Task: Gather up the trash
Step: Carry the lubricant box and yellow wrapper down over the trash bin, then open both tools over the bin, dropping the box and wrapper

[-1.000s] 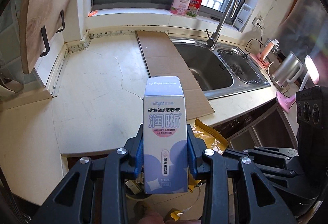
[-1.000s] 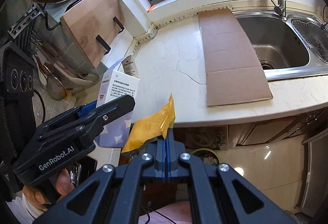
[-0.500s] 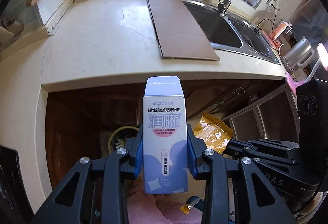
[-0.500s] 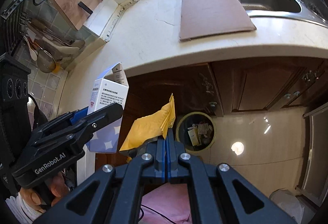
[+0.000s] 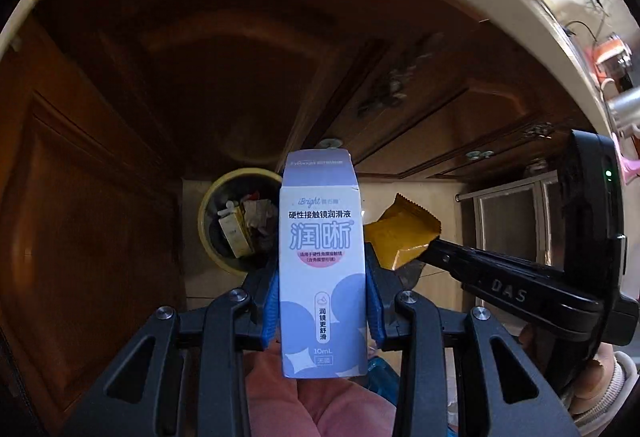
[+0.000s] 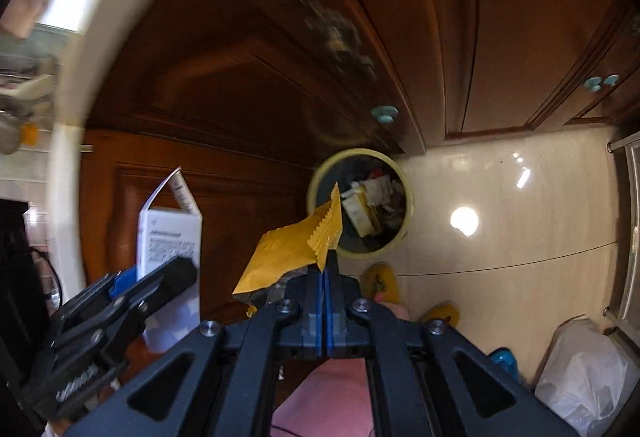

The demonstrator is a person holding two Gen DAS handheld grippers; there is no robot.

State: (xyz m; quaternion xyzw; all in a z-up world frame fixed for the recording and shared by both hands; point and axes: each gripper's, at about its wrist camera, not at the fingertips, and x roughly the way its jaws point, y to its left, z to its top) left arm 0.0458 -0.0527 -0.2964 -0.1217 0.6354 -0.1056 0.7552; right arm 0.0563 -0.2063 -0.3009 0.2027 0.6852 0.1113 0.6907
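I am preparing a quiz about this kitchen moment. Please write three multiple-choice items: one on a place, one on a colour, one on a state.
1. Where is the trash bin?
A. on the counter
B. on the floor beside the wooden cabinets
C. in the sink

2. What colour is the wrapper in the right tool?
A. yellow
B. green
C. white

3. In what state is the left tool?
A. open and empty
B. shut on the carton
C. shut on a spoon

Answers:
1 B, the bin stands on the pale floor beside the cabinet doors.
2 A, the crinkled wrapper is yellow.
3 B, both blue pads press the carton's sides.
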